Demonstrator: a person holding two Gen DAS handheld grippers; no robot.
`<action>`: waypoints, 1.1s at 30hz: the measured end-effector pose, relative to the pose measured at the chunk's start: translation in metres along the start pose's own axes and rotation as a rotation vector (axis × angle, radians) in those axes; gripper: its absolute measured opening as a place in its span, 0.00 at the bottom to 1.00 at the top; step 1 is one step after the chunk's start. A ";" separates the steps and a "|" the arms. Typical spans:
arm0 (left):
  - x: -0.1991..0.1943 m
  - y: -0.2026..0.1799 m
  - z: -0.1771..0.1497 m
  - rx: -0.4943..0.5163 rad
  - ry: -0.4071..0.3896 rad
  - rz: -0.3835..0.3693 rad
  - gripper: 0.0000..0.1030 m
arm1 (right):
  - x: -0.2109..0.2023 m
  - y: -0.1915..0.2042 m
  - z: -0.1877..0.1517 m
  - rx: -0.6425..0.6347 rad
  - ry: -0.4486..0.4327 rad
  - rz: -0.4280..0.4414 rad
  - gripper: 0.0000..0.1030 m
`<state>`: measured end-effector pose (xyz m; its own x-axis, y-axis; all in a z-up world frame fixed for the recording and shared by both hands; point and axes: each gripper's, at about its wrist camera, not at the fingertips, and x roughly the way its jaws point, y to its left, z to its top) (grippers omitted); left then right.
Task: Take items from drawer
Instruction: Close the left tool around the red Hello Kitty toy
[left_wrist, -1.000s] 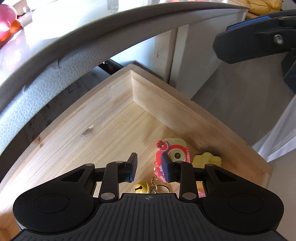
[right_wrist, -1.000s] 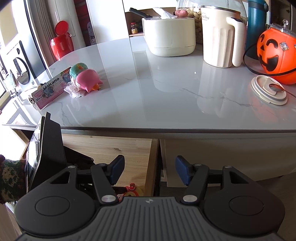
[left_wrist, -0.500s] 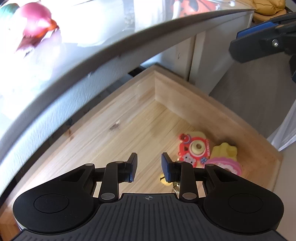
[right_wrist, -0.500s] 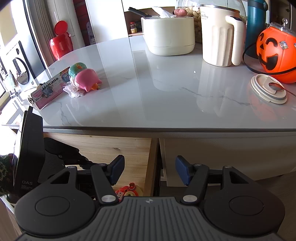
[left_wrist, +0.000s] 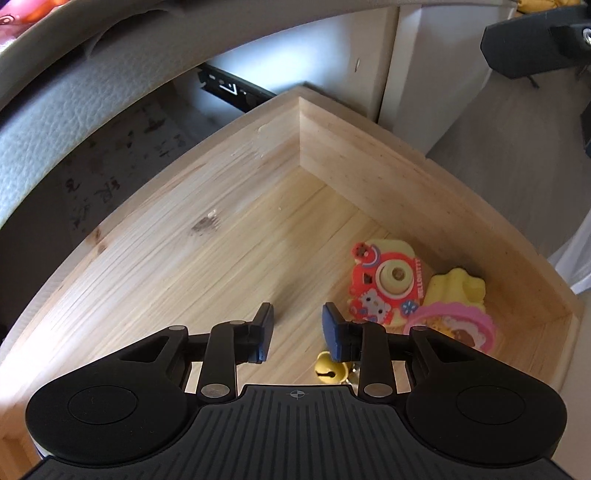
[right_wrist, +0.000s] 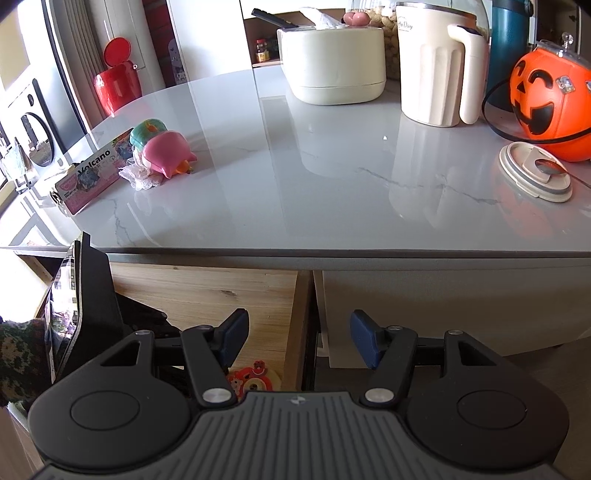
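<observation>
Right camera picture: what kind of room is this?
Probably a kitchen at home: a pale pitcher and a white pot stand on a marble-look counter, with a red bin behind.

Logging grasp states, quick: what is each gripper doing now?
Left gripper: open, empty, over the drawer.
Right gripper: open, empty.

Open wooden drawer (left_wrist: 236, 236) — red camera charm (left_wrist: 384, 284), yellow bell (left_wrist: 327, 371) inside.

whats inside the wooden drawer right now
In the wooden drawer: a red Hello Kitty camera charm, a yellow toy, a pink round piece, a gold bell. The left gripper hides the near part.
</observation>
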<state>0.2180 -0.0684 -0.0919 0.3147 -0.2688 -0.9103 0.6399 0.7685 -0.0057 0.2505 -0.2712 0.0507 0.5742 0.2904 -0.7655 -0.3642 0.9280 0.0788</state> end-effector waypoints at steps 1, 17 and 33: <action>0.000 0.000 0.000 -0.001 -0.005 -0.003 0.33 | 0.000 0.000 0.000 0.000 0.001 -0.001 0.59; 0.006 -0.007 -0.005 0.008 -0.089 -0.009 0.37 | -0.012 -0.023 0.003 0.121 -0.051 0.027 0.59; -0.042 -0.007 0.005 0.015 -0.081 -0.183 0.27 | -0.008 -0.017 0.002 0.094 -0.038 0.013 0.59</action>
<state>0.2040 -0.0654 -0.0520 0.2472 -0.4495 -0.8584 0.7014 0.6942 -0.1615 0.2533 -0.2885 0.0572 0.5981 0.3095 -0.7393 -0.3023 0.9414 0.1495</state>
